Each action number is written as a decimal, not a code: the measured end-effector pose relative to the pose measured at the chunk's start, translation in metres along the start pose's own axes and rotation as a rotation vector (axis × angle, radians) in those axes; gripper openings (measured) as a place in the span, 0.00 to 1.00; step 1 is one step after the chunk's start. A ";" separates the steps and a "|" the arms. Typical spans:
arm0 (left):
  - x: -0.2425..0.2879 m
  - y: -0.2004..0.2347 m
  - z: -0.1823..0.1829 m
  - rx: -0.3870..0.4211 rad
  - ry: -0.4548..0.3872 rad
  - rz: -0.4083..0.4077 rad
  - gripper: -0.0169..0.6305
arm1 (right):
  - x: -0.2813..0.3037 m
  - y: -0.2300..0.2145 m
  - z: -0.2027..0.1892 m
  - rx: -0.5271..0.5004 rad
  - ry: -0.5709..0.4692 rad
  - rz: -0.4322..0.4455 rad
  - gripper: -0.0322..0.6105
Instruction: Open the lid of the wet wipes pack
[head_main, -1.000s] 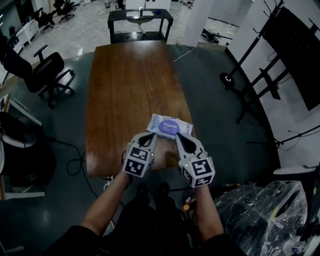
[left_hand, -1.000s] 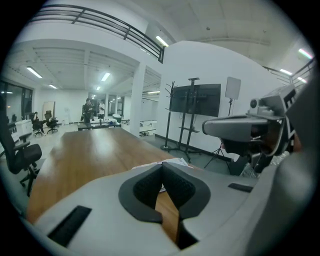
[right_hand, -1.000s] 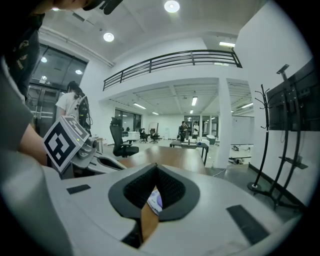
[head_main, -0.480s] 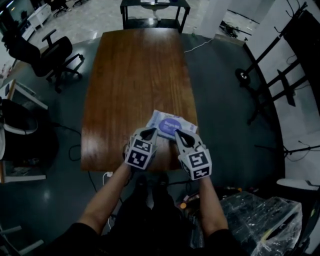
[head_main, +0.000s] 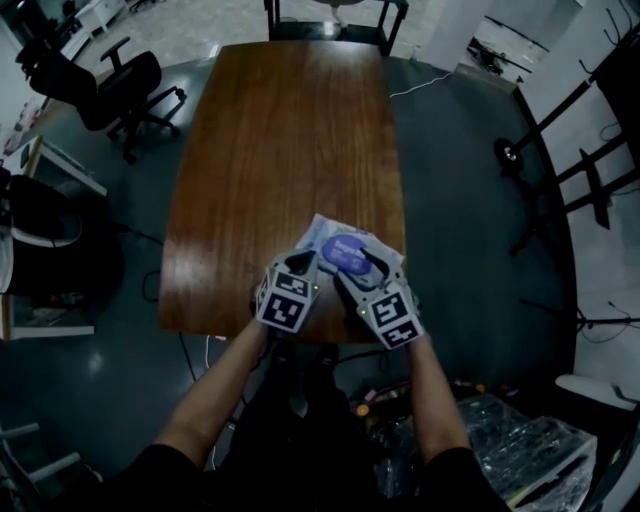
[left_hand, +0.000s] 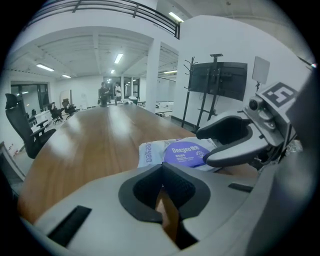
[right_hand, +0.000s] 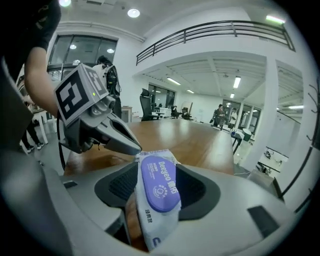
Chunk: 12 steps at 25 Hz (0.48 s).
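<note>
Wipes pack (right_hand: 159, 192): between the opening right fingers (right_hand: 192, 189)
Left fingers (left_hand: 145, 192): closed, empty, just short of it
Head view alone: pack near counter (head_main: 280, 150) edge

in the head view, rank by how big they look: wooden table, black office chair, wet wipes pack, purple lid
wooden table
black office chair (farther off)
wet wipes pack
purple lid

left claw (head_main: 303, 264) shut, right claw (head_main: 365, 272) opening around wipes pack (head_main: 329, 232), forearms (head_main: 215, 400) reaching forward
</note>
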<state>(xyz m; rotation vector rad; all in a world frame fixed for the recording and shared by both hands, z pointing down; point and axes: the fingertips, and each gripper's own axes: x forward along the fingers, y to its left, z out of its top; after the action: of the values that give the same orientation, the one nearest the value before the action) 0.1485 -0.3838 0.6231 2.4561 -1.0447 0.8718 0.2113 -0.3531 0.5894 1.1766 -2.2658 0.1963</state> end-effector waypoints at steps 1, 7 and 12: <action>0.002 0.001 -0.001 -0.004 0.008 0.007 0.04 | 0.003 -0.001 -0.002 -0.019 0.012 0.006 0.44; 0.011 0.008 -0.006 -0.050 0.047 0.032 0.04 | 0.021 -0.001 -0.010 -0.123 0.056 0.063 0.50; 0.021 0.008 -0.012 -0.087 0.094 0.022 0.03 | 0.028 -0.004 -0.018 -0.181 0.109 0.090 0.50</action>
<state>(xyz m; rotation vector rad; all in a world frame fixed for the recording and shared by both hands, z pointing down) 0.1489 -0.3942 0.6461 2.3136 -1.0557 0.9187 0.2091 -0.3688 0.6191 0.9495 -2.1920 0.0855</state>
